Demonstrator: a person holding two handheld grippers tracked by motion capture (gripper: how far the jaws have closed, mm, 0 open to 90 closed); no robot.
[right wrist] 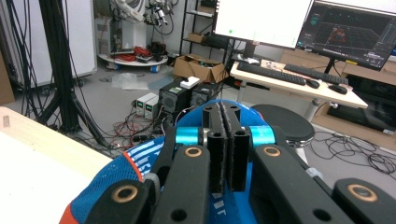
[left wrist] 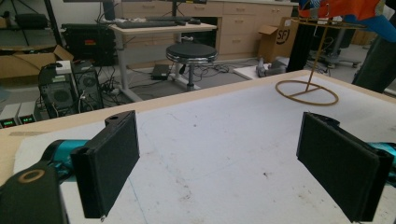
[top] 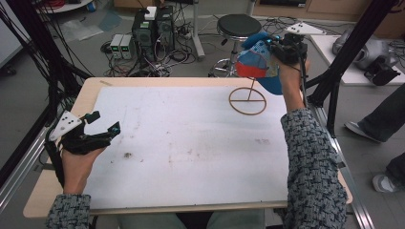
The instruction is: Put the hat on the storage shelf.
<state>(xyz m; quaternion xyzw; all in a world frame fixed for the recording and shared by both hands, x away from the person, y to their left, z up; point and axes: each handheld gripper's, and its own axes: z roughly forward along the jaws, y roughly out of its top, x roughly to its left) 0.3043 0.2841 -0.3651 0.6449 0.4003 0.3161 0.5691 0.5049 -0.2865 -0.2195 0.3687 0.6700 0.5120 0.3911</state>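
A blue cap with an orange brim and white lettering (top: 257, 61) hangs at the top of a thin wooden stand (top: 247, 101) with a ring base, at the table's far right. My right gripper (top: 274, 46) is raised there, shut on the cap's blue fabric (right wrist: 121, 172); its jaws (right wrist: 227, 135) are pressed together. Whether the cap rests on the stand's upper ring (left wrist: 327, 22) I cannot tell. My left gripper (top: 106, 122) lies low at the table's left edge, open, with nothing between its pads (left wrist: 112, 158).
The white mat (top: 191, 143) covers the wooden table. Beyond the far edge stand a black stool (top: 237, 26), computer towers (top: 153, 28) and loose cables. Black frame posts (top: 334, 71) rise at the right, where a person's shoes (top: 365, 131) are on the floor.
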